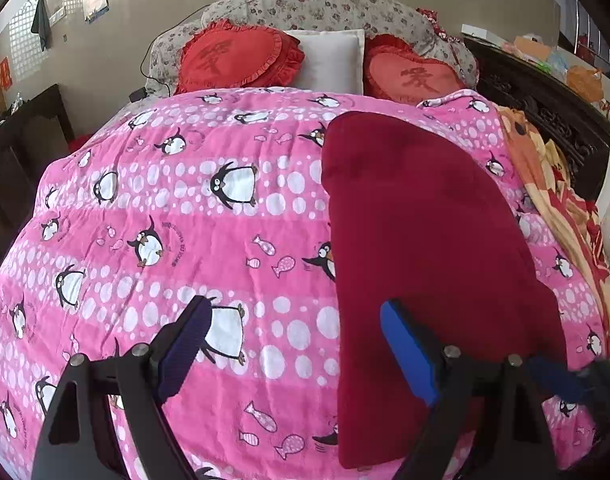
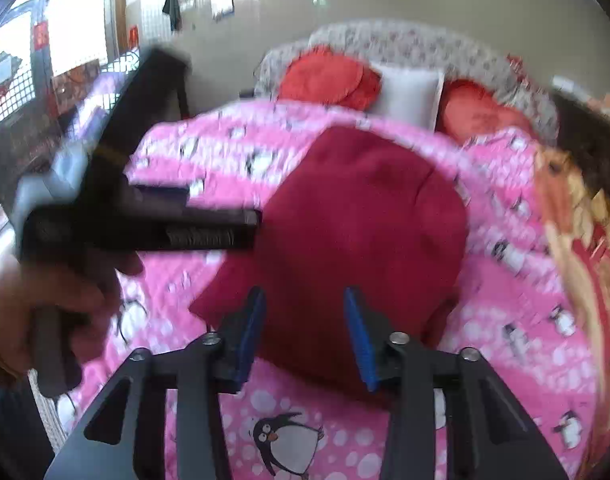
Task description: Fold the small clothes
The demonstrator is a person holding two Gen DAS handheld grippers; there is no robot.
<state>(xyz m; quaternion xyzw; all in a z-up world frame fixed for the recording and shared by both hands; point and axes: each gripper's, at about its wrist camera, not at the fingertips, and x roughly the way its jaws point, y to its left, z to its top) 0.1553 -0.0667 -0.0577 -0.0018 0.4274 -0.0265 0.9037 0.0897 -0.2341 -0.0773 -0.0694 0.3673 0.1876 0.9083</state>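
Observation:
A dark red garment (image 1: pixel 421 248) lies folded and flat on the pink penguin blanket (image 1: pixel 185 208). It also shows in the right wrist view (image 2: pixel 357 216), which is blurred. My left gripper (image 1: pixel 295 316) is open and empty, its right finger over the garment's left edge. My right gripper (image 2: pixel 303 304) is open and empty above the garment's near edge. The left gripper's body (image 2: pixel 145 224) and the hand holding it show at the left of the right wrist view.
Two red heart cushions (image 1: pixel 233 56) and a white pillow (image 1: pixel 331 60) lie at the head of the bed. An orange patterned blanket (image 1: pixel 561 184) runs along the right side. Dark wooden furniture (image 1: pixel 545 92) stands at the right, and more (image 1: pixel 21 148) at the left.

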